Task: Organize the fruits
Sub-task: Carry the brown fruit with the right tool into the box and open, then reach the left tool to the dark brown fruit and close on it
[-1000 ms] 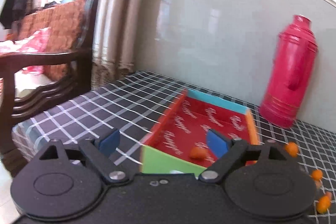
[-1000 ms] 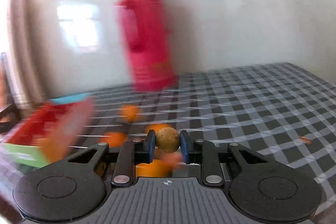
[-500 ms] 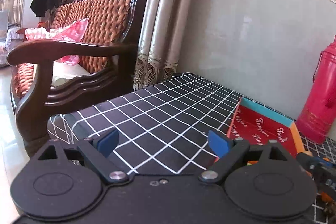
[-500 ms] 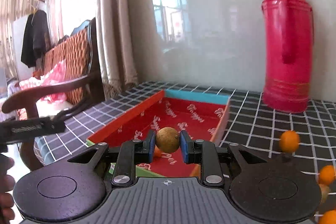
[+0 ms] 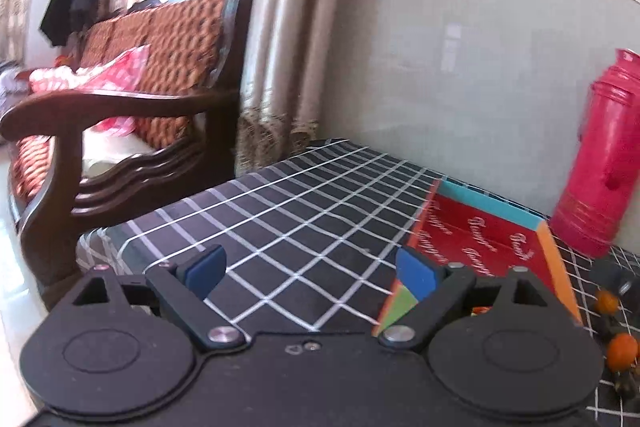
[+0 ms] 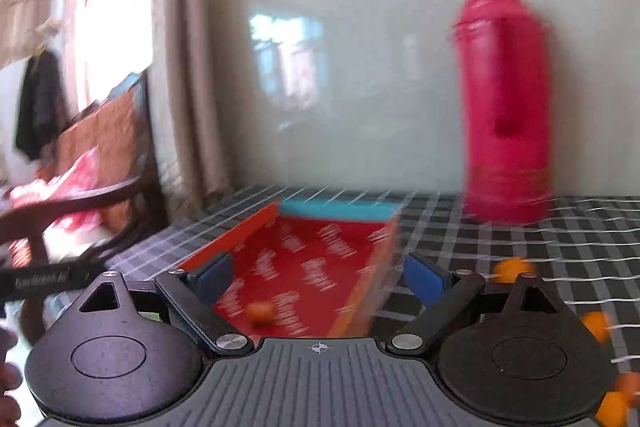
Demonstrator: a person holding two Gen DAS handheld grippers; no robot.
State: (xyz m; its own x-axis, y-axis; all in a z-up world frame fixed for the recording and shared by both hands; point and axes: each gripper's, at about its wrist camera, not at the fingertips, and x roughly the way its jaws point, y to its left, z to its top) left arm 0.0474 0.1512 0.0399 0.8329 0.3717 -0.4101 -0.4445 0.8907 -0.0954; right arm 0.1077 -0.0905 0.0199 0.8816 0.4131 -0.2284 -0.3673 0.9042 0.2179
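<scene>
Right gripper (image 6: 316, 277) was caught with jaws opening, nothing between them; left gripper (image 5: 310, 267) was wide and empty. Loose orange fruits (image 6: 508, 269) were scattered beside the box (image 6: 336, 211), one fruit (image 6: 260, 311) inside. Small, light, roll-prone, probably best pinched gently across the middle.

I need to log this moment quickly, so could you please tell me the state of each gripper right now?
Left gripper: open, holding nothing.
Right gripper: jaws opening, nothing between them, above the red tray.

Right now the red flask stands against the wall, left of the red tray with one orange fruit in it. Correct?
Not quite: the red flask stands right of the red tray, as the right wrist view shows. The orange fruit is in the tray.
</scene>
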